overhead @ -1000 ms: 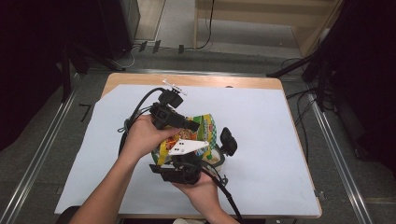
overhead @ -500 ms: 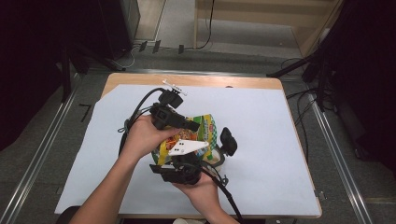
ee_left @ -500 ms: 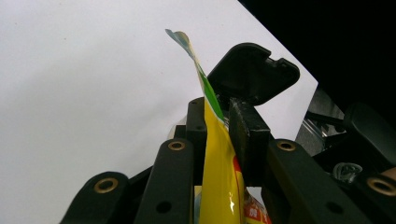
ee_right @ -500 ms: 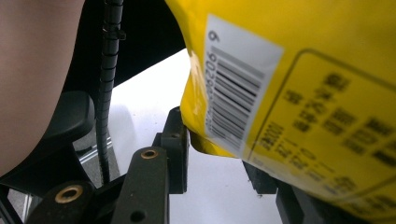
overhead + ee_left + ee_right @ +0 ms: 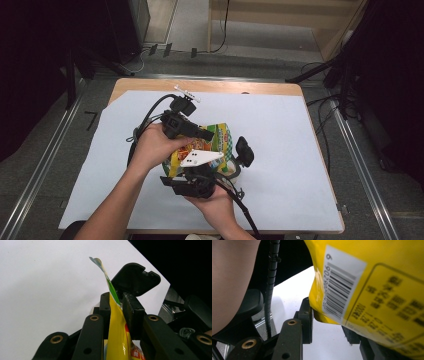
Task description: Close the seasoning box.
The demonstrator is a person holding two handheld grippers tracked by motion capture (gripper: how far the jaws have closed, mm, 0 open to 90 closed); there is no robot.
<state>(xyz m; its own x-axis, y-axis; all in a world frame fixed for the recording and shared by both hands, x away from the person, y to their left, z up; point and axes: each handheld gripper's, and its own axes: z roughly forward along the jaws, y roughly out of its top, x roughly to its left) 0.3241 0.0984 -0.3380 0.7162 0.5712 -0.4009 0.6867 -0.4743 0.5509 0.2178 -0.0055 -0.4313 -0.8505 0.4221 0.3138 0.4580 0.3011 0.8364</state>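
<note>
Left gripper point(image 5: 200, 134): clamped on the upper part of the snack bag point(image 5: 212, 145); in the left gripper view both black jaws press flat against the thin yellow film, pinched between the pads point(image 5: 128, 312), with the bag's green-edged corner point(image 5: 100, 263) rising free above them.

Right gripper point(image 5: 227, 167): jaws partly apart, astride the bag's lower edge; in the right gripper view the yellow panel with the barcode point(image 5: 339, 287) drops between the jaws, near jaw [no mark] just beside the film, far jaw mostly hidden behind the bag; firm pinch or mere contact not readable from here.

Snack bag: yellow and green, printed, held off the surface between the two tools, over the middle of the white sheet point(image 5: 290, 145), slightly toward the near edge of the table point(image 5: 210, 86).

Left hand point(image 5: 155, 145): wrapped around the tool's body, forearm coming in from the lower left, tool pointing right and across the top of the bag.

Right hand point(image 5: 215, 202): cupped under its tool from the near side, wrist low at the bottom edge, tool aimed away from the body and up at the bag; grey three-cornered plate point(image 5: 200, 158) lying on top.

Cables: black loop point(image 5: 145, 122) trailing from the left tool behind the hand; another point(image 5: 245, 210) running back past the right wrist.
</note>
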